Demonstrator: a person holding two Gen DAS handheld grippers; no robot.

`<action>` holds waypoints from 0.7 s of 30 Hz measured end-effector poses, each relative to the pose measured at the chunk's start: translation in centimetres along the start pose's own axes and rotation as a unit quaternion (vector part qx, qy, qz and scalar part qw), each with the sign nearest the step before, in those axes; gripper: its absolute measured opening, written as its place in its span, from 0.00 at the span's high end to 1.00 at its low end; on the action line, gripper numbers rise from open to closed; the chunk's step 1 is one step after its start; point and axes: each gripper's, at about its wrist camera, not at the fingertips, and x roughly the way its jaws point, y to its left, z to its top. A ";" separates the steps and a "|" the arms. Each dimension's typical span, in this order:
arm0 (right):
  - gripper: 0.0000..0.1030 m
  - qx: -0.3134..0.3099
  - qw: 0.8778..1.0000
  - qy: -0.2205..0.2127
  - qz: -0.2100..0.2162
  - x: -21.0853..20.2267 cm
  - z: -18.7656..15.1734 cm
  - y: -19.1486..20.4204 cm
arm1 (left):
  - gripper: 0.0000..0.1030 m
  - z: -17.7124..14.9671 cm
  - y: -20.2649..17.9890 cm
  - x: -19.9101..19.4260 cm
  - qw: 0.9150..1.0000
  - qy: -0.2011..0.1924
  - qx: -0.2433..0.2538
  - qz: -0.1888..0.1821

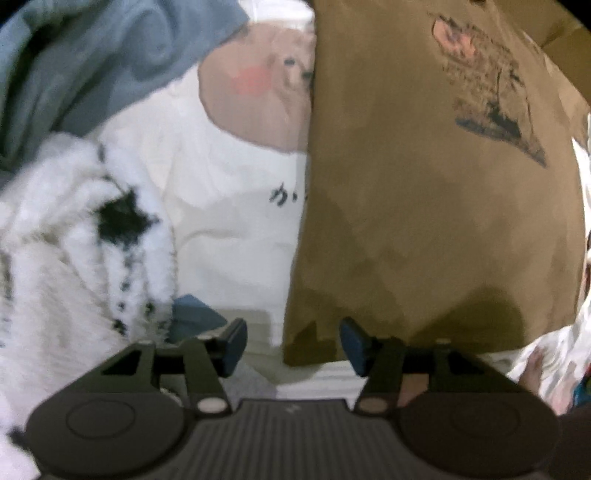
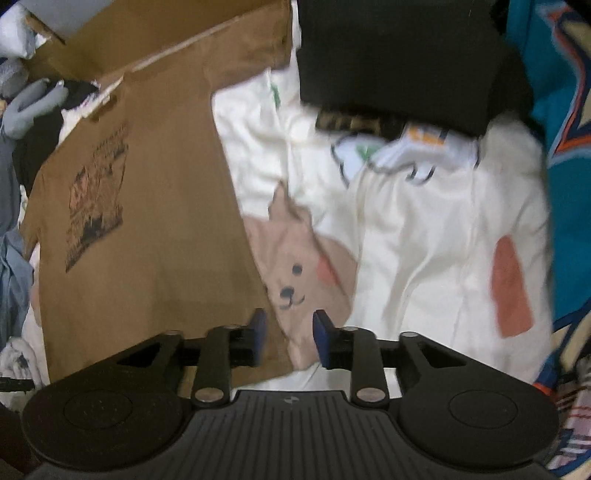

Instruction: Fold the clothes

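A folded brown T-shirt (image 1: 424, 206) with a dark print lies flat on a white sheet with a cartoon bear (image 1: 229, 192). My left gripper (image 1: 293, 343) hovers above the shirt's near left corner, open, nothing between its blue pads. In the right wrist view the same brown T-shirt (image 2: 147, 236) fills the left half, and its right edge runs down toward my right gripper (image 2: 290, 341). That gripper is open above the shirt's near right corner and the bear print (image 2: 295, 273), holding nothing.
A fluffy white garment with black marks (image 1: 74, 258) and a blue-grey cloth (image 1: 92, 62) lie left of the shirt. A black folded item (image 2: 406, 62), a white printed garment (image 2: 406, 151) and a teal jersey (image 2: 565, 184) lie to the right. A cardboard box (image 2: 155, 33) stands behind.
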 end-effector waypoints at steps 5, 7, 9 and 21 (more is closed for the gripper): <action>0.58 0.007 0.999 -0.034 0.002 -3.4 1.3 0.6 | 0.32 2.0 -5.2 -1.5 0.999 -0.039 -0.022 0.001; 0.57 0.009 0.999 -0.047 0.006 -4.6 1.6 1.1 | 0.29 2.6 -5.6 -3.0 0.998 -0.055 -0.021 0.005; 0.57 0.012 0.998 -0.059 0.008 -6.0 1.9 1.3 | 0.27 3.5 -5.8 -2.7 0.997 -0.069 -0.024 0.008; 0.51 -0.002 0.992 -0.126 0.006 -13.6 2.7 3.2 | 0.22 4.5 -7.2 -8.3 0.989 -0.130 -0.072 -0.011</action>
